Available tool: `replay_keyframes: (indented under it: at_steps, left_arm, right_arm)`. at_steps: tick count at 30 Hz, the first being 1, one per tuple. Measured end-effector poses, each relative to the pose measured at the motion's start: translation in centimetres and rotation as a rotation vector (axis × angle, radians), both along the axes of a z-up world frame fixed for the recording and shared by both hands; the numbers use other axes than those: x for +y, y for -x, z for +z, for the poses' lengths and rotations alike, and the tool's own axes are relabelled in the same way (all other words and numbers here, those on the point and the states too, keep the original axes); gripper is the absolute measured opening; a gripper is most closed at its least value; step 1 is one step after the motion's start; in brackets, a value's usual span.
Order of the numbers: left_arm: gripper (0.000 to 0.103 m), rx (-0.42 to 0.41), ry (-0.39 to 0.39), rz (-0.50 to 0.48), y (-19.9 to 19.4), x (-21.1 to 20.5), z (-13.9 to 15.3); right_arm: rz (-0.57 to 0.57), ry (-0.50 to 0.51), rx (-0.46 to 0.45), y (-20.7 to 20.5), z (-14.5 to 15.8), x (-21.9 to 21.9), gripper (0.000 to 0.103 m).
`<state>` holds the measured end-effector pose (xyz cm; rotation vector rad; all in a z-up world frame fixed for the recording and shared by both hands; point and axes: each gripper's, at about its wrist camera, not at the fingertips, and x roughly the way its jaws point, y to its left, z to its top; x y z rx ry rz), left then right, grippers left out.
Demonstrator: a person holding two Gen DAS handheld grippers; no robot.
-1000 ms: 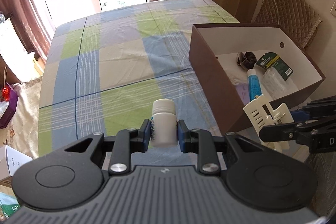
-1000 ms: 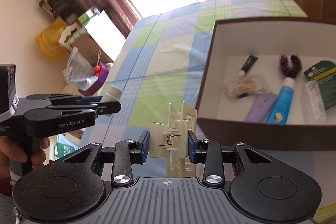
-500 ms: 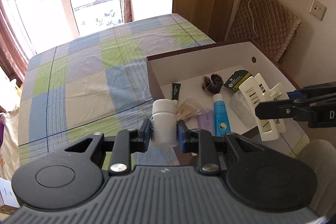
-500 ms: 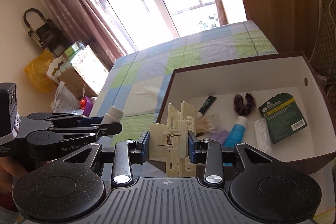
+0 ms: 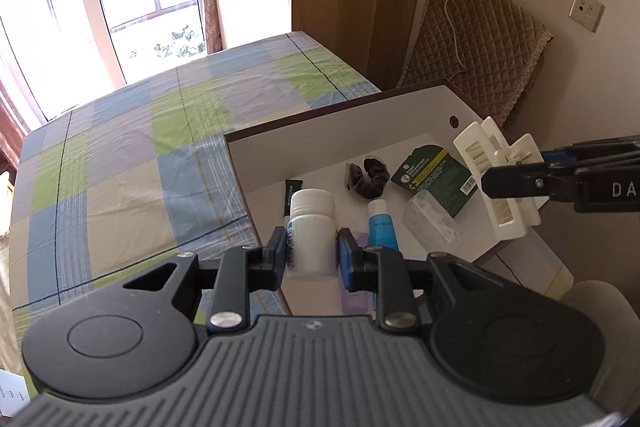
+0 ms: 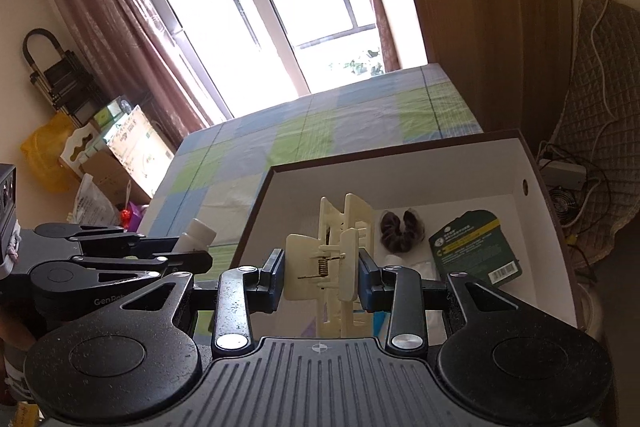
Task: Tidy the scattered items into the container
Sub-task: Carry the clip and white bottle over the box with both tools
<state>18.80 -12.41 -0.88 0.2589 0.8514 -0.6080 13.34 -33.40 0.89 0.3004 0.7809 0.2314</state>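
My left gripper (image 5: 313, 253) is shut on a white pill bottle (image 5: 312, 233), held upright over the near left part of the brown box (image 5: 336, 115) with a white inside. My right gripper (image 6: 321, 274) is shut on a cream hair claw clip (image 6: 340, 267), which hangs above the box's right side, where the left wrist view also catches the clip (image 5: 494, 179). Inside the box lie a dark scrunchie (image 5: 366, 179), a green packet (image 5: 434, 177), a blue tube (image 5: 382, 225), a clear packet (image 5: 430, 221), a dark tube (image 5: 291, 193) and a purple sachet (image 5: 355, 297).
The box sits at the right edge of a bed with a checked blue, green and beige sheet (image 5: 132, 155). A quilted brown pad (image 5: 480, 43) with a cable leans on the wall behind. Boxes and bags (image 6: 100, 155) crowd the floor at left. A hand (image 6: 16, 343) holds the left gripper.
Both grippers have moved right and forward over the box, each still holding its item. The bottle now hangs above the box floor and the clip above the green packet side.
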Motion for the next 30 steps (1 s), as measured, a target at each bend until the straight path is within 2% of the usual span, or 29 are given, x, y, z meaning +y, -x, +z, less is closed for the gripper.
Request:
replay_keyframes:
  at_steps: [6,17,30]
  left_arm:
    - [0.022,0.015,-0.005,-0.021,-0.6,-0.8,-0.4]
    - [0.022,0.058,-0.042,-0.055,-1.3,-2.6,-2.4]
    - [0.022,0.092,-0.076,-0.067,-1.8,-3.6,-4.3]
  right_arm:
    - [-0.038,0.010,0.016,-1.4,-0.1,-3.5,0.039]
    - [-0.031,0.013,0.144,-3.6,-2.7,-7.2,0.039]
    - [0.023,0.186,0.267,-5.1,-7.5,-7.1,0.039]
